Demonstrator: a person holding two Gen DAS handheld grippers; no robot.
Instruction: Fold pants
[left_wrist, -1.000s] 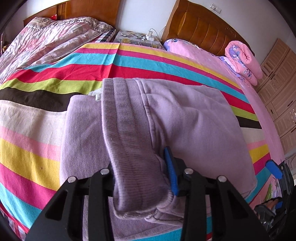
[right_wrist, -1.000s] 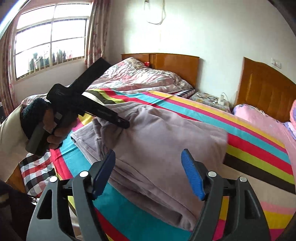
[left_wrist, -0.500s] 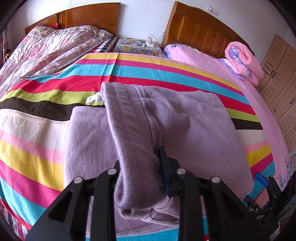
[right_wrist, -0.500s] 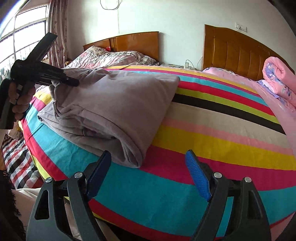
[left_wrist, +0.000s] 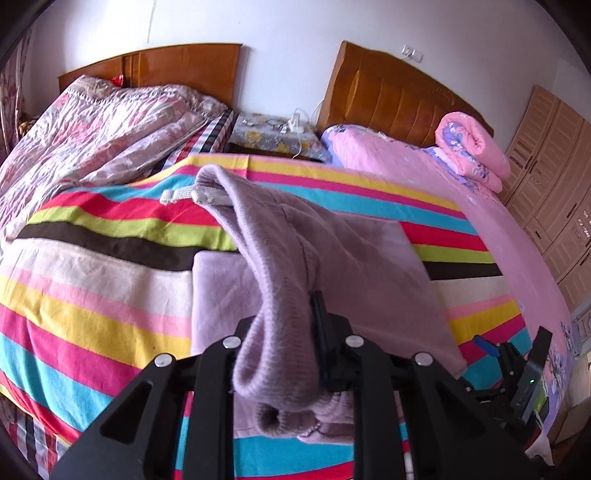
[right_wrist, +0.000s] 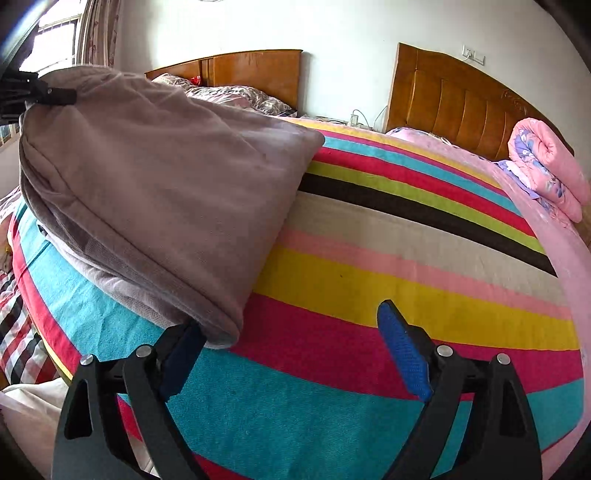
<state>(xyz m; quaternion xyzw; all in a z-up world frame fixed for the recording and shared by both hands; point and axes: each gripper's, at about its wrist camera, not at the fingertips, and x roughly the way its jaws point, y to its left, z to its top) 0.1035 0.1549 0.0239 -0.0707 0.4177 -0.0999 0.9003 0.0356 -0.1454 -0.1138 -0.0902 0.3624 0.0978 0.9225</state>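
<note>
The pants (left_wrist: 332, 258) are soft and light purple. They lie folded on the striped sheet (left_wrist: 92, 295) of the bed, near its front edge. One end, the thick ribbed waistband (left_wrist: 273, 332), is lifted off the bed. A small white drawstring (left_wrist: 177, 195) sticks out at the far tip of that band.

The left gripper (left_wrist: 280, 354) holds the waistband. Its jaws have just been closing, and now they are clamped on the band, with the cloth bunched up between them. In the right wrist view the left gripper (right_wrist: 48, 96) is up in the top left corner, and the pants (right_wrist: 166, 192) hang down from it like a slope to the sheet.

The right gripper (right_wrist: 291, 347) is low, near the front edge of the bed. Its jaws have just been opening and now stand wide apart. The low folded corner of the pants lies just beside its left finger, maybe touching it, but the pads do not press on the cloth. The blue pad (right_wrist: 404, 354) of the other finger is over bare sheet. In the left wrist view the right gripper (left_wrist: 509, 354) shows small at the right edge.

Past the stripes, a pink sheet (left_wrist: 443, 173) covers the far right part of the bed, with a rolled pink quilt (left_wrist: 472, 147) near the wooden headboard (left_wrist: 399, 99). A second bed with a flowery quilt (left_wrist: 92, 136) is at the back left. A small nightstand (left_wrist: 273, 136) sits between the two headboards. A pale wooden wardrobe (left_wrist: 554, 166) stands at the right.
</note>
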